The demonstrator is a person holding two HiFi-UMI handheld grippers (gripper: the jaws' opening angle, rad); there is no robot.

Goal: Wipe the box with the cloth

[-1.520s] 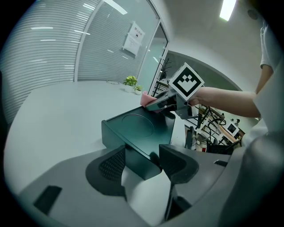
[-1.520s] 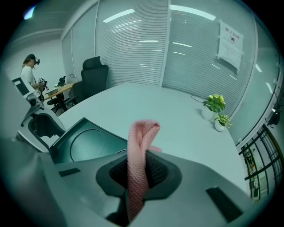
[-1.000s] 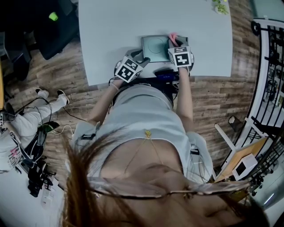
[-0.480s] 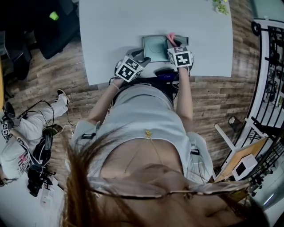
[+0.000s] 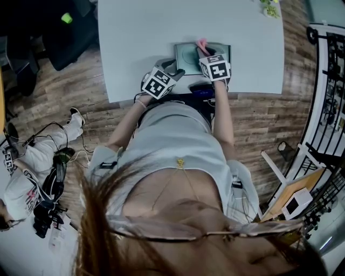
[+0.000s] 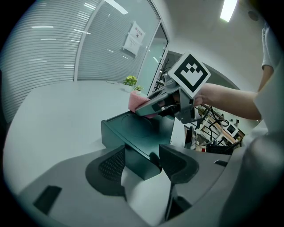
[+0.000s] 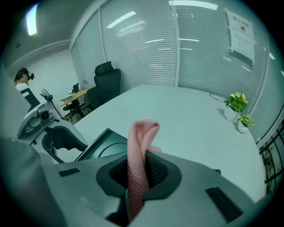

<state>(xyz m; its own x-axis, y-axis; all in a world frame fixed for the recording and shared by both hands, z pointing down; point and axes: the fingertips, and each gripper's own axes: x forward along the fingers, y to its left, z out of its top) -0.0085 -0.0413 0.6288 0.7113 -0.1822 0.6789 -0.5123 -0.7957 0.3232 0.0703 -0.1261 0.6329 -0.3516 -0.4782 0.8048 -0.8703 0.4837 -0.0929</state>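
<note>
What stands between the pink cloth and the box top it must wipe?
Nothing visible: the right hand-held gripper holds the cloth over the box; the left hand-held gripper clamps only its near corner.

The pink cloth [image 7: 138, 153] is coarsely knitted, the dark box [image 6: 133, 133] smooth, faintly glossy plastic, the table [image 5: 161, 27] matt.

**Open table beyond, crowding at the near edge**

The table [image 5: 161, 27] lies open beyond and left of the box [image 5: 188, 54]. At the near edge the left gripper [image 5: 173, 69] clamps the box's corner. The right gripper [image 5: 204, 51], holding the cloth [image 5: 201, 43], hangs over the box's top. Small plants [image 5: 268, 6] stand at the far right corner.
</note>
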